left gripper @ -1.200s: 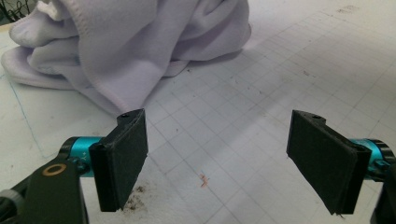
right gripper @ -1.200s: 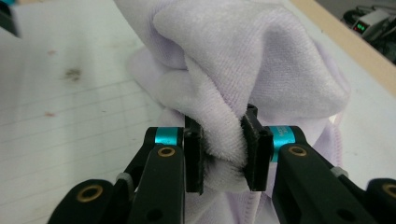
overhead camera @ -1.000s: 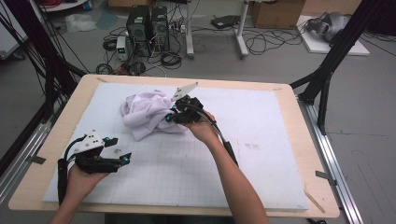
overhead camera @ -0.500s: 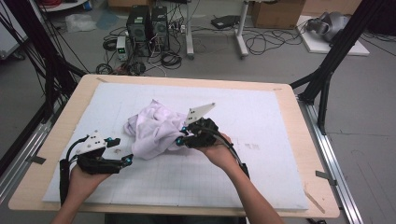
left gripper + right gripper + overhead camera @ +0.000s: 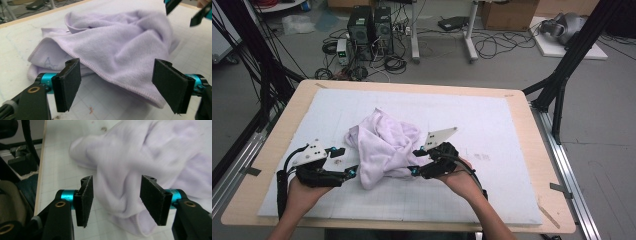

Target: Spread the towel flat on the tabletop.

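high view: crumpled lilac terry cloth [image 5: 384, 145] lies mid-bench; right claw [image 5: 417, 161] has just been opening, letting go; left claw [image 5: 346, 162] gapes beside its hem, next to pinch it

Left gripper [image 5: 344, 161] fingers wide apart, right gripper [image 5: 416, 161] fingers apparently just opening
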A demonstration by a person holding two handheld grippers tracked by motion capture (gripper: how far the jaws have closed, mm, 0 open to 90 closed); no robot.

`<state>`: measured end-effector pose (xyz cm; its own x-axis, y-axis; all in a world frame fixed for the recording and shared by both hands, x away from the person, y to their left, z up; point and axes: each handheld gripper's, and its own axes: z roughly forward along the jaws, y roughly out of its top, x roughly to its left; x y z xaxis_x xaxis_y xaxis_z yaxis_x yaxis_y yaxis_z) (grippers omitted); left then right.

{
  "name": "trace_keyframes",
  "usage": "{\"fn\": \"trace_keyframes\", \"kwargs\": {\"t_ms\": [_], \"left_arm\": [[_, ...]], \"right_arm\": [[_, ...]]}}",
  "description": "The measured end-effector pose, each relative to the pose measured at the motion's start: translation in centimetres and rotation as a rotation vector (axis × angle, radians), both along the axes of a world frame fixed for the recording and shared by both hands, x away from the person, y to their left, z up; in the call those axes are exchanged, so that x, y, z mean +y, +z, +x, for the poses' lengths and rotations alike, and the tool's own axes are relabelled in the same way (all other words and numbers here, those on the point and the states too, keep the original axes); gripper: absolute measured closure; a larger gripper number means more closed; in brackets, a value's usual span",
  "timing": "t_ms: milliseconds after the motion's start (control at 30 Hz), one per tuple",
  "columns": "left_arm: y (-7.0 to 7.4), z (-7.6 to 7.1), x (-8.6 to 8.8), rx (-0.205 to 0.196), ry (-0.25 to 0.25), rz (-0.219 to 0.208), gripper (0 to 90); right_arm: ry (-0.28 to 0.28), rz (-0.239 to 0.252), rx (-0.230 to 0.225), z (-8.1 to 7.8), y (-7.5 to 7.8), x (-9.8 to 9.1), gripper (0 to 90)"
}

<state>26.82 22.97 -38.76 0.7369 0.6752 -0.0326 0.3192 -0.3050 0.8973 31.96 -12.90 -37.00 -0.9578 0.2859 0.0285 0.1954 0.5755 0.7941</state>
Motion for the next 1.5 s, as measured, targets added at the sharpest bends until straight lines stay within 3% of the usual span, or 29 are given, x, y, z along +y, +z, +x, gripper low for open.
{"fn": "trace_keyframes", "kwargs": {"t_ms": [100, 233, 433, 500, 667, 733, 900, 1100, 1233, 1367, 1500], "left_arm": [[-0.1, 0.6, -0.9, 0.014, -0.022, 0.016, 27.5], [-0.8, 2.2, -2.6, 0.045, -0.055, 0.054, 31.5], [-2.3, 4.3, -4.6, 0.097, -0.084, 0.103, 42.0], [-2.9, 4.7, -5.0, 0.106, -0.087, 0.134, 48.2], [-3.7, 5.2, -5.5, 0.139, -0.100, 0.197, 73.5], [-3.9, 5.3, -5.3, 0.152, -0.109, 0.201, 83.1], [-3.7, 5.1, -5.1, 0.146, -0.113, 0.196, 86.3], [-3.0, 4.3, -4.7, 0.126, -0.123, 0.181, 86.8], [-2.4, 3.4, -4.5, 0.109, -0.146, 0.162, 86.9], [-1.9, 2.0, -4.6, 0.090, -0.174, 0.168, 87.0], [-1.8, 0.5, -4.2, 0.090, -0.200, 0.177, 87.0]], "right_arm": [[-0.036, 0.016, -0.018, 0.6, 0.6, -0.7, 41.5], [-0.064, -0.010, -0.044, 2.2, 0.0, 0.0, 39.5], [-0.061, -0.001, -0.002, 5.0, -2.0, 2.3, 39.6], [-0.069, -0.020, 0.008, 5.8, -2.9, 2.8, 43.1], [-0.021, -0.076, 0.096, 6.8, -4.9, 3.4, 69.8], [-0.010, -0.076, 0.111, 6.6, -5.1, 3.2, 76.9], [-0.021, -0.055, 0.121, 5.7, -4.2, 1.6, 79.3], [-0.028, -0.037, 0.075, 2.6, -2.5, -1.4, 80.9], [-0.040, -0.028, 0.073, 0.2, -2.0, -3.3, 81.0], [-0.031, -0.012, 0.086, -1.8, -2.1, -3.8, 81.0], [-0.012, -0.014, 0.112, -3.8, -3.3, -3.8, 80.9]]}}
